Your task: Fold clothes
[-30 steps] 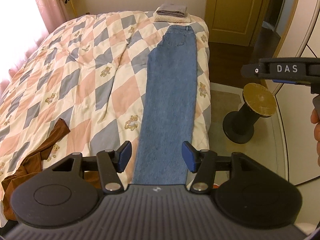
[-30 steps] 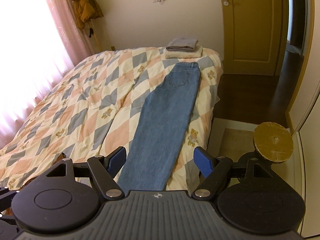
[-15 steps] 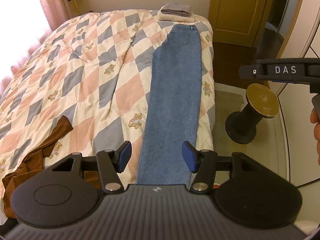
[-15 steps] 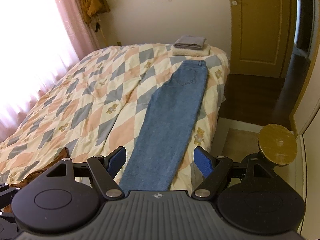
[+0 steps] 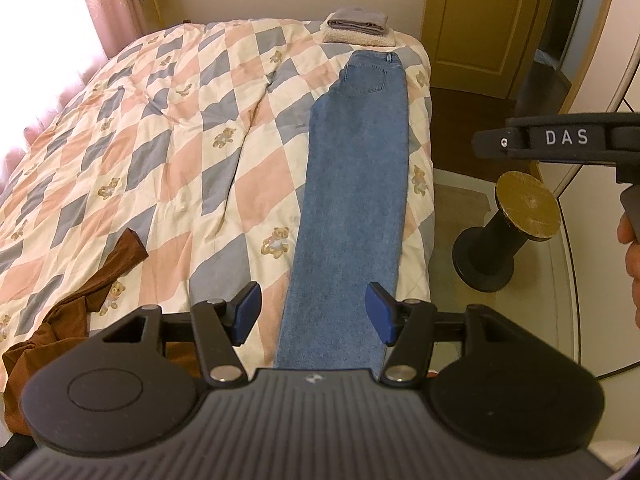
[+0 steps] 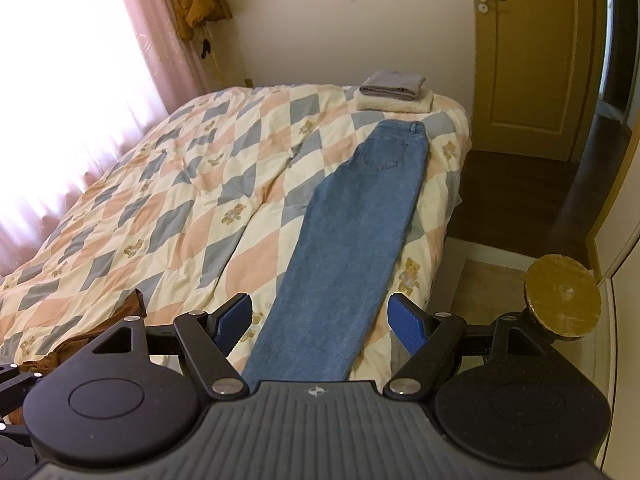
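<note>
Blue jeans (image 5: 356, 184) (image 6: 352, 232) lie folded lengthwise, leg on leg, along the right side of the bed, waistband at the far end. Their hem end is hidden under both gripper bodies. My left gripper (image 5: 314, 316) hovers open above the near end of the jeans, nothing between its blue pads. My right gripper (image 6: 322, 326) is also open and empty over the same end. The right gripper's body, marked DAS (image 5: 560, 140), shows at the right in the left wrist view, held by a hand (image 5: 630, 260).
A checked bear-print quilt (image 5: 180, 140) covers the bed. A crumpled brown garment (image 5: 72, 312) lies at the near left. Folded grey and cream clothes (image 6: 394, 94) are stacked at the far end. A black stool with a gold top (image 5: 524, 216) stands on the floor to the right.
Both grippers have shifted slightly, so the bed and jeans sit lower and to the right in view. Both stay open. The jeans have not moved.
</note>
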{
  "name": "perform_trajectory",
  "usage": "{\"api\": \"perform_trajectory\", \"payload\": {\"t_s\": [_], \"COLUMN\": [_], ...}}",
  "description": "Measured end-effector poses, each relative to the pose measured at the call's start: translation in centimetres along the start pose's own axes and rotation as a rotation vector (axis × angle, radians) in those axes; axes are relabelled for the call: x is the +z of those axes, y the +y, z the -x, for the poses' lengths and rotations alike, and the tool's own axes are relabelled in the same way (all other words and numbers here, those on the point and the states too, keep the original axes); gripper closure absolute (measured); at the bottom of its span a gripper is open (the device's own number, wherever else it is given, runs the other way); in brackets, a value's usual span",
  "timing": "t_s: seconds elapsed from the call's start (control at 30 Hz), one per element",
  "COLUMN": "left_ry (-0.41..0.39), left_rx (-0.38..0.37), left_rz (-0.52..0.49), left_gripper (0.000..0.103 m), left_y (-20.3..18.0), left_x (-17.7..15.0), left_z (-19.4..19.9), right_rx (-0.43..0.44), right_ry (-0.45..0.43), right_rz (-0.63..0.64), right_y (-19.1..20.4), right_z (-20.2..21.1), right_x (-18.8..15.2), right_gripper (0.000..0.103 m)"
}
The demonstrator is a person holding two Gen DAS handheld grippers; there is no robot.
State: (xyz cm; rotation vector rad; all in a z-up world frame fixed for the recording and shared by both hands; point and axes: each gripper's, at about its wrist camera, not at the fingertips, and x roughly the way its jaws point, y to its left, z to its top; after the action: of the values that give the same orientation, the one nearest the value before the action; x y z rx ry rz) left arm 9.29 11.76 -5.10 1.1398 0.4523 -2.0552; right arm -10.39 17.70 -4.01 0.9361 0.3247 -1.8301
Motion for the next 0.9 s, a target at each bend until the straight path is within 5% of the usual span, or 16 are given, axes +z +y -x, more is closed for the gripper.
{"api": "perform_trajectory", "payload": {"t_s": [0.17,0.3,0.43,0.7,0.9], "left_ry": [0.017,-0.022,-0.063,-0.105,-0.138], "left_rx": [-0.004,0.006,0.091,0.077,0.067], "left_rz": [-0.004,-0.120,-0.429,-0.979,-1.379], "left_gripper": [0.047,0.043,0.043,0.043,0.043], "left_y": [0.3,0.5,0.2,-0.1,-0.2], "left_x": [-0.4,-2.4,-7.3,-17.2,-24.3], "left_z": [-1.2,-3.4,-7.3,-16.0,-22.4], "right_rx": [-0.001,0.006,0.046,0.096,0.121], "right_ry": [0.029,0.040,0.060,0.169,0.179], "right_rz": [-0.001,0.022,0.221,0.860,1.101], "right_y": [-0.1,-0.2,0.4,5.2,7.3], "right_z": [-0.9,-2.0,-3.9,-10.2,-13.9], "right_x": [-0.4,-1.6,-5.6,-21.3,-30.2], "right_gripper": [0.026,0.023,0.022,0.023,0.024]}}
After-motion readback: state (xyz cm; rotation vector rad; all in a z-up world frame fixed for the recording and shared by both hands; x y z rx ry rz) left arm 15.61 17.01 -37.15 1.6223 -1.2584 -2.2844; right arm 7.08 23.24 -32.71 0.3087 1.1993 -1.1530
